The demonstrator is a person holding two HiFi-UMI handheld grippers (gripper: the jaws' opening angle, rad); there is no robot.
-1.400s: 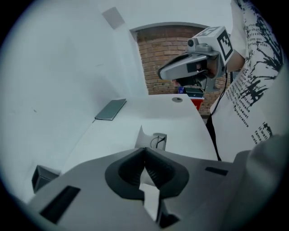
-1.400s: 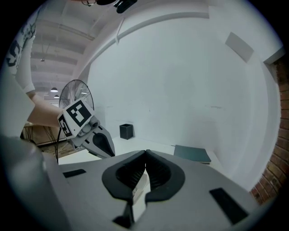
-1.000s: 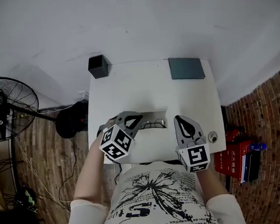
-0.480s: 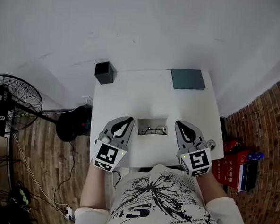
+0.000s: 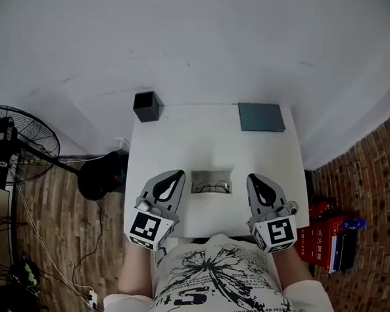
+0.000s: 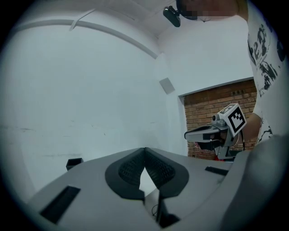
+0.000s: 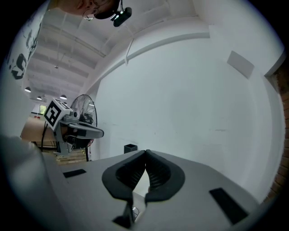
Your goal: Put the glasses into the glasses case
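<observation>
Thin dark-framed glasses (image 5: pixel 212 185) lie in a shallow white rectangular holder (image 5: pixel 200 175) near the front middle of the white table (image 5: pixel 183 138). A flat dark teal case (image 5: pixel 261 116) lies closed at the table's back right corner. My left gripper (image 5: pixel 174 176) hovers just left of the holder, my right gripper (image 5: pixel 257 180) just right of it; both point away from me. In the left gripper view the jaws (image 6: pixel 144 150) meet at the tips with nothing between them. The right gripper view shows the same (image 7: pixel 146 152). Neither touches the glasses.
A small black box (image 5: pixel 147 106) stands at the table's back left corner. A small round object (image 5: pixel 293 207) sits by the right gripper at the table's right edge. A floor fan (image 5: pixel 11 141) stands left of the table; red boxes (image 5: pixel 323 222) lie on the floor at the right.
Both grippers have drawn back toward me from the glasses. The left one has swung from slanting inward to pointing straight ahead. Both stayed shut.
</observation>
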